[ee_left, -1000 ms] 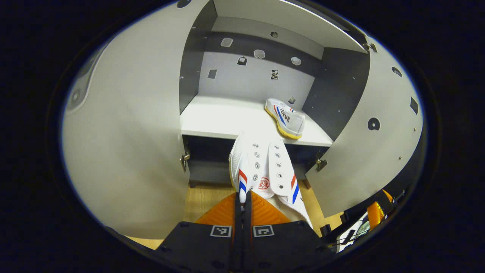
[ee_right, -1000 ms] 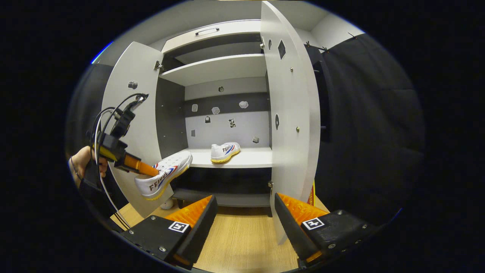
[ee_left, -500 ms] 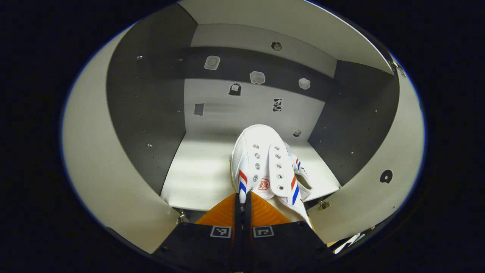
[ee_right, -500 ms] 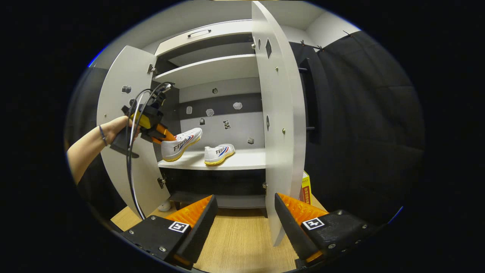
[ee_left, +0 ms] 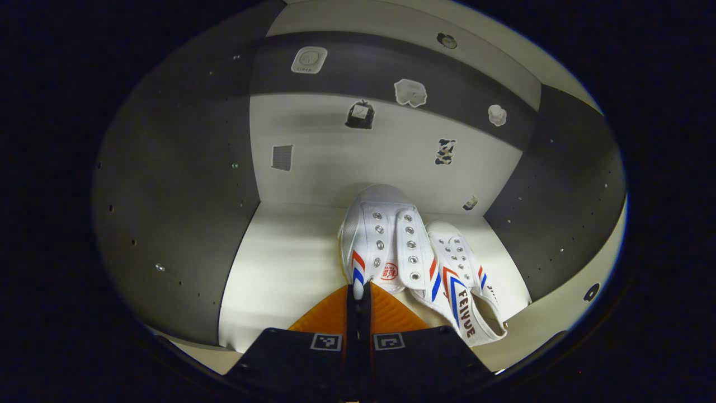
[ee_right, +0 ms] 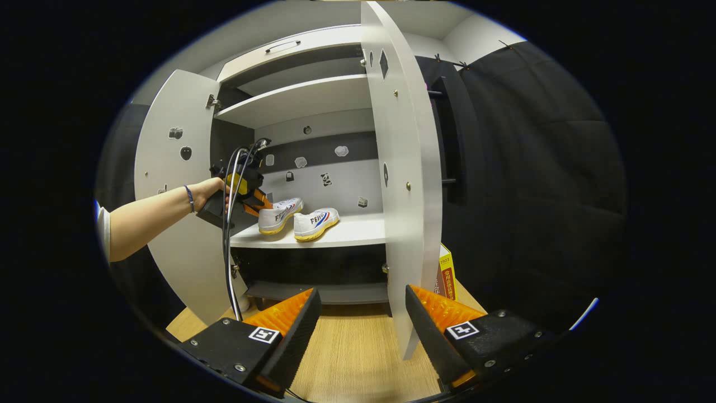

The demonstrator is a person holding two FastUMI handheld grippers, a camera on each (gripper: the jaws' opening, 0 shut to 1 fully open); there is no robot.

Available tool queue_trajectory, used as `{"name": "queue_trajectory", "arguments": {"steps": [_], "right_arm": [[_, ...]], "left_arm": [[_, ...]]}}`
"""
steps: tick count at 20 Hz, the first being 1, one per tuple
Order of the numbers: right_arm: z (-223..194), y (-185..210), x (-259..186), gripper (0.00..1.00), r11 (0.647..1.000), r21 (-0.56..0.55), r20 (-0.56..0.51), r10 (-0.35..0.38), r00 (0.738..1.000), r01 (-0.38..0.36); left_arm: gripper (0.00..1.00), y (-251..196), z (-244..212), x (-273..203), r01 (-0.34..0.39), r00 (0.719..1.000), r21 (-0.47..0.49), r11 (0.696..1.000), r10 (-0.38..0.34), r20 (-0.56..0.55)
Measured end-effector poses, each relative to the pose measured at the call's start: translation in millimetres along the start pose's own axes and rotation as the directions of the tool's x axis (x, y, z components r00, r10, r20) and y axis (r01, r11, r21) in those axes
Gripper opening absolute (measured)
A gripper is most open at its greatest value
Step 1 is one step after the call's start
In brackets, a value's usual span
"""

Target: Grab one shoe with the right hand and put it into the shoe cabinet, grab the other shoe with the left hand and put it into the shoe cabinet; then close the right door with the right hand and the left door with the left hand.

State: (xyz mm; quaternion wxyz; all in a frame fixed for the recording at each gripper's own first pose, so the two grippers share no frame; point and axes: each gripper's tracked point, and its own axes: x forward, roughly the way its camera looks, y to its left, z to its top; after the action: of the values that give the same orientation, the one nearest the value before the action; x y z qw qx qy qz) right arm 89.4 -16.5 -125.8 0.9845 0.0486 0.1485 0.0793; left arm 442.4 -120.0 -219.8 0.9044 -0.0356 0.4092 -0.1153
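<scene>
Shoe (ee_left: 380, 246), second of pair: clamped at the heel collar by left gripper (ee_left: 358, 294), long axis running straight ahead of it, low over cabinet shelf (ee_left: 279, 263), first shoe (ee_left: 461, 277) just to its right. Right gripper (ee_right: 361, 313): wide, empty, facing right door (ee_right: 403, 168).

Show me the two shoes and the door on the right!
Held shoe (ee_left: 386, 246): left gripper view, on its lace eyelets.
Other shoe (ee_left: 461, 268): left gripper view, on its striped top.
Right door (ee_right: 400, 168): right gripper view, on its inner face.
</scene>
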Motion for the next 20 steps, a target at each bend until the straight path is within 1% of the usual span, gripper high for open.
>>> {"name": "queue_trajectory", "arguments": {"steps": [2,5,9,10,11,12,13,14,16,17,18,19,20], "right_arm": [[-1.4,-0.9,-0.3,0.93,1.000,-0.003,-0.004,-0.006,1.000,0.006],[-3.2,1.4,0.5,0.93,1.000,0.007,-0.009,-0.002,1.000,0.002],[-4.1,5.9,0.2,0.93,1.000,0.014,-0.009,0.004,1.000,-0.004],[-3.5,7.0,0.5,0.93,1.000,0.015,-0.009,0.005,1.000,-0.005],[-3.4,8.5,-0.2,0.93,1.000,0.018,-0.008,0.008,1.000,-0.008],[-3.2,9.7,-1.1,0.93,1.000,0.022,-0.007,0.010,1.000,-0.010],[-1.8,10.7,-2.8,0.93,1.000,0.023,-0.004,0.012,1.000,-0.012],[-1.4,11.1,-5.4,0.93,1.000,0.023,0.000,0.012,1.000,-0.012],[-0.5,11.2,-10.2,0.93,1.000,0.022,0.005,0.012,1.000,-0.012],[-0.7,10.7,-12.5,0.93,1.000,0.023,0.007,0.011,1.000,-0.011],[-0.1,9.2,-15.0,0.93,1.000,0.023,0.009,0.010,1.000,-0.010],[1.5,7.5,-17.3,0.93,1.000,0.022,0.013,0.007,1.000,-0.007],[1.9,4.0,-21.6,0.93,1.000,0.021,0.015,0.001,1.000,-0.001]], "left_arm": [[0.07,2.7,-7.2,8.3,0.003,1.000,-0.020,1.000,-0.004,-0.019],[0.07,4.7,-15.9,15.6,-0.007,0.999,-0.020,1.000,0.006,-0.043],[0.07,5.7,-17.7,13.4,-0.004,0.999,-0.025,1.000,0.003,-0.035],[0.10,3.0,-15.1,11.0,0.006,1.000,-0.035,0.999,-0.007,-0.022],[0.27,2.0,-10.9,9.7,0.011,1.000,-0.045,0.999,-0.011,0.004],[0.29,-2.6,-4.7,6.3,0.025,0.999,-0.051,0.998,-0.023,0.034],[0.30,-2.2,0.5,-2.4,0.017,0.998,-0.041,0.999,-0.014,0.056],[0.24,-0.7,3.7,-9.7,-0.004,0.997,-0.022,1.000,0.005,0.071],[0.50,-12.3,14.0,-29.2,0.004,0.993,0.010,1.000,-0.005,0.114],[0.81,-19.7,17.9,-41.5,0.018,0.989,0.024,1.000,-0.022,0.145],[0.82,-26.6,21.8,-55.0,0.025,0.985,0.039,0.999,-0.031,0.171],[0.77,-32.9,26.4,-69.0,0.029,0.978,0.055,0.998,-0.040,0.204],[0.78,-39.6,31.1,-83.7,0.033,0.969,0.070,0.997,-0.049,0.241]]}}
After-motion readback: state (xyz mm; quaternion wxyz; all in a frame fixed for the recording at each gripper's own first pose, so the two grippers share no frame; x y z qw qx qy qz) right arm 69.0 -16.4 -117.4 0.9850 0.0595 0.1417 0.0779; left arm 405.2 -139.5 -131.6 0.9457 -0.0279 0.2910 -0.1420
